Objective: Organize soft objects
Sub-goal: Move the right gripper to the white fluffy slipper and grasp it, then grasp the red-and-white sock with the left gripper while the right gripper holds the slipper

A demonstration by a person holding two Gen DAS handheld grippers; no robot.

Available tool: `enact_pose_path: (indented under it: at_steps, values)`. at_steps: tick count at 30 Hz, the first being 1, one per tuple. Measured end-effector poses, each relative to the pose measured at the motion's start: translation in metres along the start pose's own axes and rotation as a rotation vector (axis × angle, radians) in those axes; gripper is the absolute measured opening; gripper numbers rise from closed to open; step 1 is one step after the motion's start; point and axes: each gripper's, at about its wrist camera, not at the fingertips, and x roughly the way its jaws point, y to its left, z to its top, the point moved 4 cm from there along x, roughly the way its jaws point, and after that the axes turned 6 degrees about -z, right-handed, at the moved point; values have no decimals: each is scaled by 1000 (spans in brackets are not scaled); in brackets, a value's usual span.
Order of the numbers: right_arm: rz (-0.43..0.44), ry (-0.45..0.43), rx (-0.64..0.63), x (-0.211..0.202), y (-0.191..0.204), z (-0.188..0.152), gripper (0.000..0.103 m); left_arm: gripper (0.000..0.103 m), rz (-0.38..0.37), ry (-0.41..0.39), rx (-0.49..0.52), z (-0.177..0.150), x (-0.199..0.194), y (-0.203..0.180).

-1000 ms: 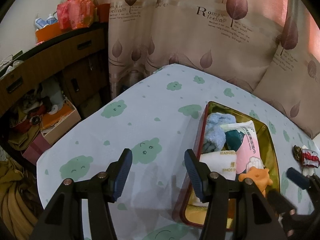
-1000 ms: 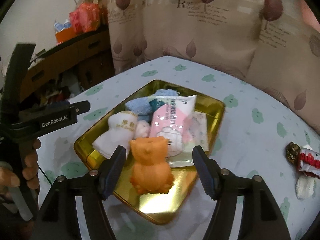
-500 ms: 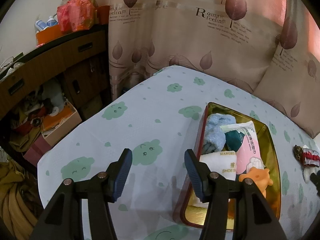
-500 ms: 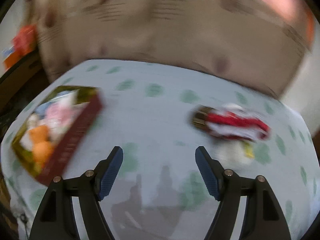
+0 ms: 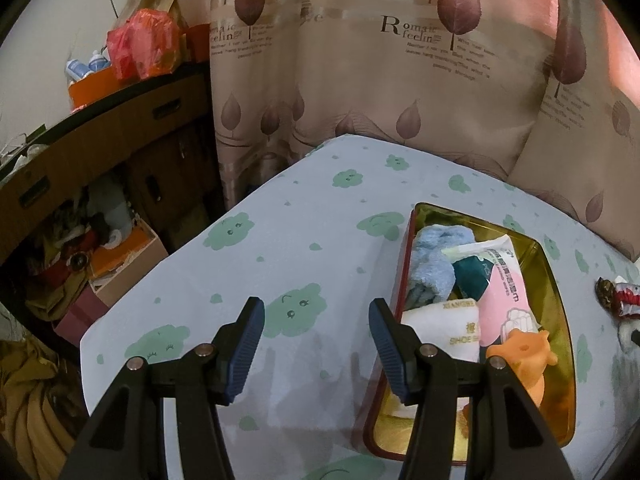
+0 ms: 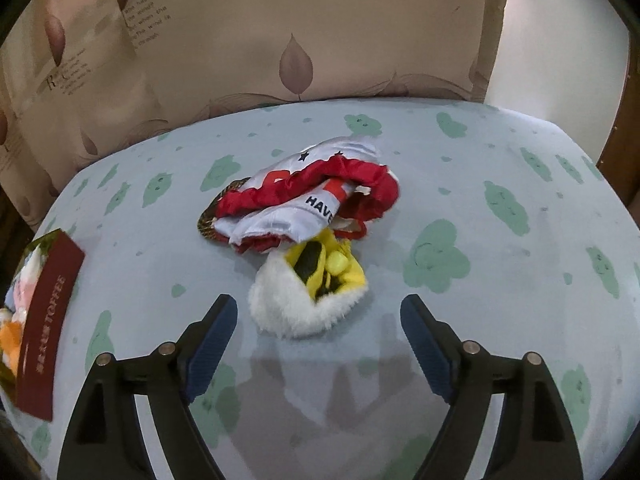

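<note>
A gold tin tray with red sides (image 5: pixel 552 276) holds a blue towel (image 5: pixel 434 264), a pink wipes pack (image 5: pixel 502 292), a white shoe cloth (image 5: pixel 450 326) and an orange rubber toy (image 5: pixel 524 356). My left gripper (image 5: pixel 316 344) is open and empty just left of the tray. My right gripper (image 6: pixel 316 344) is open and empty, just short of a white fluffy yellow-lined item (image 6: pixel 304 300) and a red-and-white satin cloth (image 6: pixel 308 196) on the table. The tray's red side (image 6: pixel 46 320) shows at the left edge of the right wrist view.
The table has a pale blue cloth with green cloud prints (image 5: pixel 304 240). Leaf-print curtains (image 5: pixel 380 80) hang behind it. A brown cabinet and floor clutter (image 5: pixel 80 220) stand left of the table. The satin cloth also shows at the far right in the left wrist view (image 5: pixel 620 296).
My right gripper has swung from over the tray to the right and now faces the satin cloth and the fluffy item. The left gripper has barely moved.
</note>
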Motion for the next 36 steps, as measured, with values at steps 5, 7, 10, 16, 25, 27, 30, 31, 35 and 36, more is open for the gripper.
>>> enact_pose_path:
  at_steps: [5, 7, 10, 16, 25, 27, 30, 31, 35, 36]
  values:
    - [3, 5, 10, 17, 4, 3, 78, 56, -12, -3, 27, -2, 0, -7]
    - [46, 13, 18, 20, 4, 0, 48, 56, -9, 0, 43, -3, 0, -10]
    - [70, -3, 7, 17, 1, -2, 38, 56, 7, 2, 60, -3, -2, -17]
    - [75, -11, 0, 3, -12, -14, 32, 56, -45, -6, 123, 3, -18, -46]
    - [-68, -25, -25, -23, -65, -37, 32, 56, -278, 21, 259, 3, -35, -149]
    - [-116, -36, -27, -25, -79, -41, 32, 59, -341, 32, 315, -2, -36, -184]
    - [-98, -32, 7, -23, -90, -44, 32, 62, -440, 72, 385, -11, -33, -234]
    - [-101, -33, 4, -23, -89, -43, 32, 62, -463, 85, 398, -13, -32, -245]
    - [-106, -7, -33, -18, -92, -43, 31, 63, -568, 162, 452, -27, -23, -311]
    - [-108, -7, -36, -19, -93, -43, 32, 63, -579, 165, 465, -30, -21, -324]
